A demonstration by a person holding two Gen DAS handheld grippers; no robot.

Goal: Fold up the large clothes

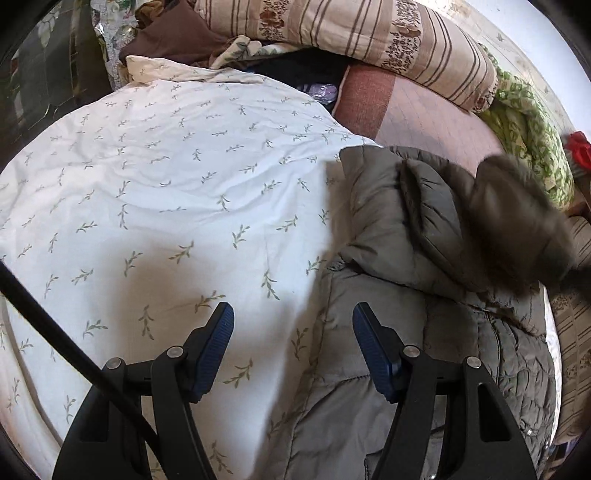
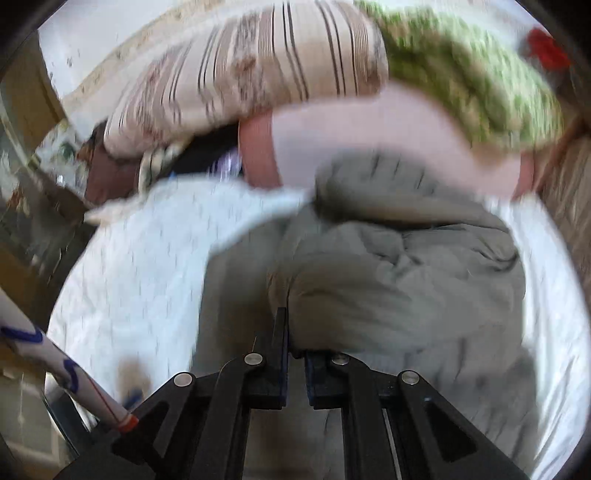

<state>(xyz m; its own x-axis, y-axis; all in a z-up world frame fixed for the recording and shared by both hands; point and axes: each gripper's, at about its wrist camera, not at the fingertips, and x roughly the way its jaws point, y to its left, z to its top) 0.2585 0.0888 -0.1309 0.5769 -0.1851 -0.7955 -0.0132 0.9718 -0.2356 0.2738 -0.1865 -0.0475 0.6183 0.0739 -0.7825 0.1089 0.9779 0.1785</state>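
A grey-olive padded jacket lies on a white bedsheet with a leaf print, at the right of the left wrist view. Its fur-trimmed hood is blurred in mid-air at the far right. My left gripper is open and empty, hovering over the jacket's left edge. In the blurred right wrist view the jacket fills the centre. My right gripper is shut on a fold of the jacket and holds it lifted.
A striped, rolled quilt and a green patterned blanket lie at the far end of the bed. Brown and dark clothes are piled at the back left. A pink mattress cover shows behind the jacket.
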